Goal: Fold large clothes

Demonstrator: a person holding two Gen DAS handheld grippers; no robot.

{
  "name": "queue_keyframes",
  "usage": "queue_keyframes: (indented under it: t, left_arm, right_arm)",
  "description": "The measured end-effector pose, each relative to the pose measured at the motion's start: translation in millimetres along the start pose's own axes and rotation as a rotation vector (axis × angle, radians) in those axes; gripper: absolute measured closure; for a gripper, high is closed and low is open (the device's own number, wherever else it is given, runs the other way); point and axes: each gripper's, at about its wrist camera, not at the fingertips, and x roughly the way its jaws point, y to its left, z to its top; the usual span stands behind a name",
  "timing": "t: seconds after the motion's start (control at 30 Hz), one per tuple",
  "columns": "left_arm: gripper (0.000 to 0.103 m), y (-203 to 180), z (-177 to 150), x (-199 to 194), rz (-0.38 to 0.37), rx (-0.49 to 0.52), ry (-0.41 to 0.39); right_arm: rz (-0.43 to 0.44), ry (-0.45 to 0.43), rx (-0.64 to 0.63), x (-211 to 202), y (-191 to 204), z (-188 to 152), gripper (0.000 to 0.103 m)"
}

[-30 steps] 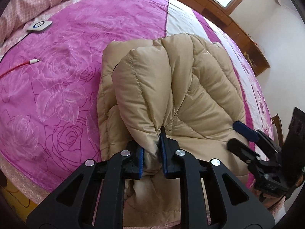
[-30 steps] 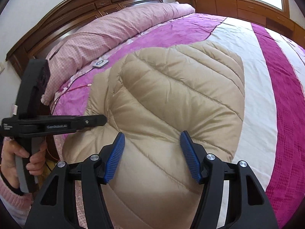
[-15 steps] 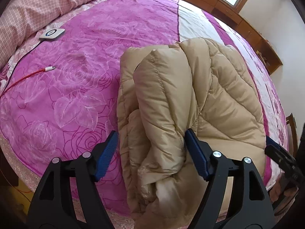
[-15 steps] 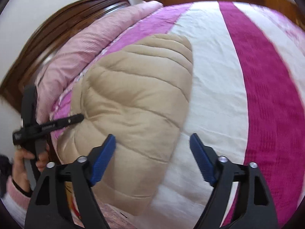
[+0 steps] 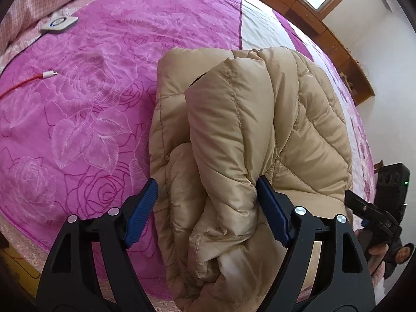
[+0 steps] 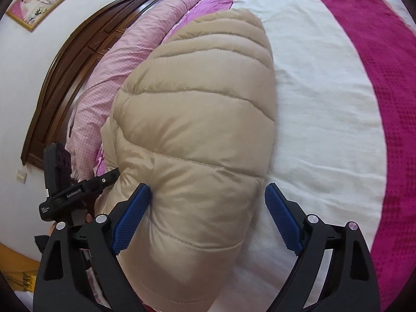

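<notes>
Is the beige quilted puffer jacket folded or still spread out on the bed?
Folded: the beige quilted puffer jacket lies as a compact bundle, its layers stacked at the near edge.

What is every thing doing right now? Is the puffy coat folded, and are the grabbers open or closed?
Puffy coat: folded into a bundle, lying on the bed, not gripped.
Left gripper: open, jaws just widened; coat's edge between its fingers, not pinched.
Right gripper: open, jaws just widened, coat's end between them.
Red cable: unplugged, lying loose on the bedspread.
White charger pad: lying flat by the pink quilt.
</notes>
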Motion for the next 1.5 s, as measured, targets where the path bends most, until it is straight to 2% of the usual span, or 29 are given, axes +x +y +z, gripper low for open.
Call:
queue_keyframes:
  t: [0.17,0.37,0.4,0.57,0.67,0.73,0.8,0.83,0.97,1.07,1.2,1.33,1.43,1.5]
  left_arm:
    - [0.032,7,-1,4,-0.079,-0.046,0.011]
    - [0.046,14,-4,7,-0.211,-0.098,0.015]
    - [0.05,14,-4,7,-0.237,-0.104,0.014]
    - [0.062,18,-8,8,-0.336,-0.143,0.01]
    - [0.066,18,-10,8,-0.37,-0.159,0.002]
    - [0.066,16,-12,7,-0.365,-0.159,-0.004]
    - [0.065,15,-14,6,-0.355,-0.162,-0.005]
    - [0.064,14,-15,5,-0.345,-0.162,-0.003]
    - [0.056,10,-20,1,-0.297,-0.131,-0.007]
    - [0.054,13,-19,6,-0.315,-0.157,-0.002]
    - [0.057,21,-20,11,-0.381,-0.195,-0.003]
    - [0.065,29,-25,11,-0.49,-0.231,-0.014]
    - [0.067,31,-27,11,-0.558,-0.254,-0.029]
    - [0.067,29,-28,10,-0.587,-0.256,-0.045]
  right_arm:
    - [0.036,0.021,0.018,11,-1,3,0.012]
    - [0.071,0.027,0.031,16,0,3,0.013]
    - [0.077,0.027,0.026,16,0,4,0.014]
    - [0.107,-0.012,-0.015,4,7,4,0.035]
    - [0.123,-0.025,-0.019,2,10,7,0.039]
    - [0.12,-0.026,-0.018,1,9,6,0.039]
    - [0.098,-0.017,-0.014,0,9,5,0.035]
    - [0.085,-0.01,-0.014,2,10,6,0.029]
    - [0.045,0.023,-0.031,2,9,6,0.022]
    - [0.043,0.045,-0.033,6,4,8,0.018]
    - [0.108,0.07,-0.005,20,0,10,0.016]
    - [0.149,0.034,-0.04,11,6,7,0.032]
    - [0.188,-0.011,-0.057,-2,9,5,0.044]
    - [0.207,-0.051,-0.086,-11,15,5,0.048]
